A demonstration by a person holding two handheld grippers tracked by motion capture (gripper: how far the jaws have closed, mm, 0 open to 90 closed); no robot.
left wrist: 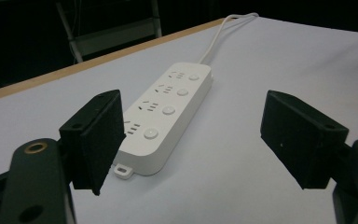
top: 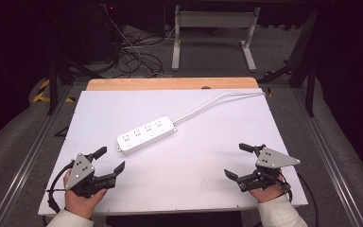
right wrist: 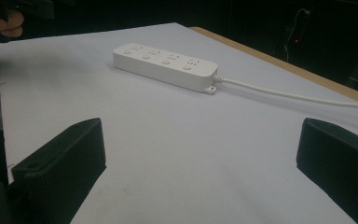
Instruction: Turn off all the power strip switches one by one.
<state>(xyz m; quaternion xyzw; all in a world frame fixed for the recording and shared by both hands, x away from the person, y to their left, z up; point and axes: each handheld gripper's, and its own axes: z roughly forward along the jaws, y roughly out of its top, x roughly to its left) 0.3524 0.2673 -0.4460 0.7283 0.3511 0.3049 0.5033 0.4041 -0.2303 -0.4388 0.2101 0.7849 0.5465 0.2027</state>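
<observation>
A white power strip (top: 145, 134) with several sockets and round switches lies at an angle in the middle of the white table top (top: 194, 165). Its white cable (top: 217, 100) runs off to the far right edge. My left gripper (top: 111, 161) rests near the front left, open and empty, pointing toward the strip (left wrist: 165, 114), which lies a short way ahead of the jaws. At the front right, my right gripper (top: 238, 161) is open too, with nothing between its jaws, and the strip (right wrist: 165, 63) sits well beyond them.
A wooden strip (top: 170, 83) borders the table's far edge. Beyond it on the floor stand a white table frame (top: 212, 33) and a tangle of cables (top: 132, 56). Metal rails (top: 23, 161) run along both sides of the table.
</observation>
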